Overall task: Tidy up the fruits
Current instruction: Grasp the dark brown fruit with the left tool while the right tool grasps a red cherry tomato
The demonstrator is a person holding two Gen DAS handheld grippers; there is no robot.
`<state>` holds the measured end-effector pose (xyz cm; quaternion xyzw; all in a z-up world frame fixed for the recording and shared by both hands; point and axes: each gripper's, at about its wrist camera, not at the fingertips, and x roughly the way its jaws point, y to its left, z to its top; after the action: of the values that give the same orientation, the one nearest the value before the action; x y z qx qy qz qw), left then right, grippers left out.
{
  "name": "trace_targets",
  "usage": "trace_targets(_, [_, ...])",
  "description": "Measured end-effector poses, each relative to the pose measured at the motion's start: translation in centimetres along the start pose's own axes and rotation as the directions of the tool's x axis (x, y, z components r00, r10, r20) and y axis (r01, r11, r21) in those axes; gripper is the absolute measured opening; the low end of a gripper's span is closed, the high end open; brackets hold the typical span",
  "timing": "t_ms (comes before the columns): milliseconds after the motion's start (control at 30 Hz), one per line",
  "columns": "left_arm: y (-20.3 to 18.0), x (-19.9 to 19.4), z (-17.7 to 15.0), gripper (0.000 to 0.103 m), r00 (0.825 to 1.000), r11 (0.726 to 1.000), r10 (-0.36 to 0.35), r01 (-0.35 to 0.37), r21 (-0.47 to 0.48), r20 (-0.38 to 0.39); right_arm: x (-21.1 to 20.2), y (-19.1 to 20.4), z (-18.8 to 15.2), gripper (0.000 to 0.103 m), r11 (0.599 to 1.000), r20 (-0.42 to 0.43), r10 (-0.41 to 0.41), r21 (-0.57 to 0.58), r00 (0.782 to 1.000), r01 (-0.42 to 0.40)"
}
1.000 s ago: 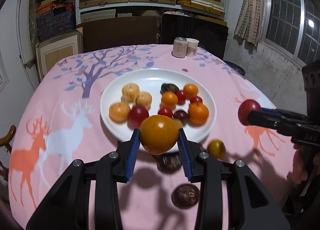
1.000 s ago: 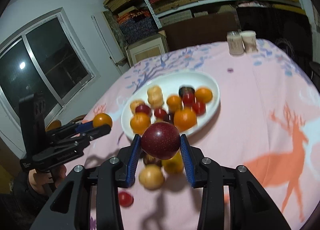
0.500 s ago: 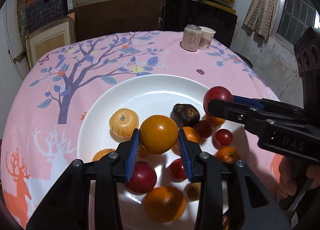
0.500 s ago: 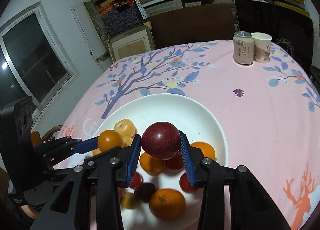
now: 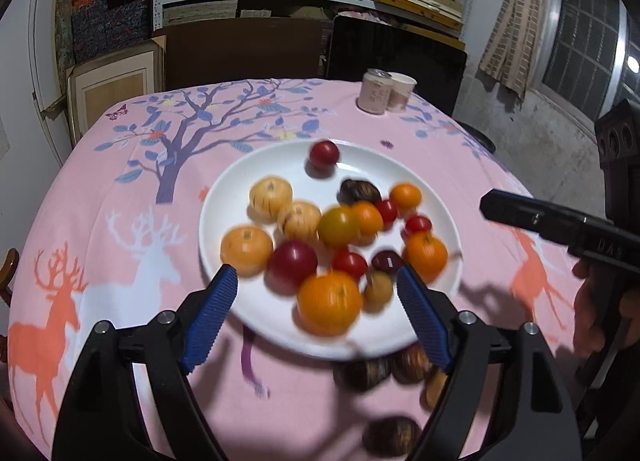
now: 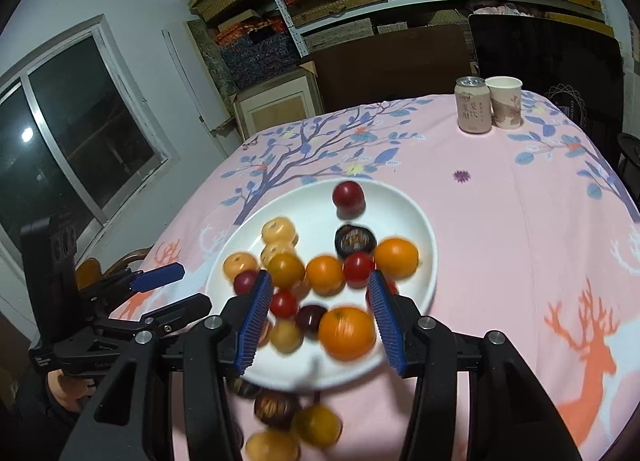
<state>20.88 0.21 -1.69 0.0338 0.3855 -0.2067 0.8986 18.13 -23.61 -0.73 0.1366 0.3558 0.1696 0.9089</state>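
A white plate [image 5: 248,181] [image 6: 416,221] on the pink tablecloth holds several fruits: oranges, pale persimmons, red tomatoes, dark plums. A dark red plum [image 5: 324,154] [image 6: 349,195] lies alone at the plate's far side. An orange-yellow fruit [image 5: 338,225] [image 6: 285,269] sits mid-plate. My left gripper [image 5: 318,317] is open and empty above the plate's near edge. My right gripper [image 6: 318,315] is open and empty over the plate's near side. Each gripper shows in the other's view, the right one [image 5: 560,227] and the left one [image 6: 160,289].
Loose fruits lie on the cloth in front of the plate: dark ones [image 5: 362,375] [image 6: 276,407] and yellow-orange ones [image 6: 316,425]. A can [image 5: 373,91] [image 6: 473,104] and a paper cup [image 5: 402,91] [image 6: 505,101] stand at the far side. Shelves and a chair stand behind.
Both grippers opened and let go: the orange fruit and the red plum now lie on the plate. Both grippers have pulled back toward the near edge.
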Motion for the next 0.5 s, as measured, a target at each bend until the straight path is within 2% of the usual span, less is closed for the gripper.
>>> trace_targets(133, [-1.6, -2.6, -4.5, 0.08, 1.0, 0.997, 0.007, -0.006, 0.076, -0.01, -2.4, 0.5, -4.0, 0.053, 1.0, -0.007, 0.02, 0.006, 1.0, -0.02])
trace_targets(233, [-2.5, -4.0, -7.5, 0.08, 0.998, 0.991, 0.062, -0.061, 0.12, -0.003, -3.2, 2.1, -7.6, 0.053, 0.998, -0.045, 0.042, -0.055, 0.998, -0.044])
trace_targets(367, [-1.4, -4.5, -9.6, 0.08, 0.998, 0.997, 0.064, -0.063, 0.043, -0.025, -2.2, 5.6, -12.1, 0.053, 0.979, -0.152, 0.08, -0.173, 0.985, -0.106])
trace_targets(500, [-0.1, -4.7, -10.5, 0.08, 0.997, 0.998, 0.059, -0.06, -0.029, -0.04, -1.1, 8.3, -14.2, 0.052, 0.958, -0.19, 0.059, -0.266, 0.98, -0.109])
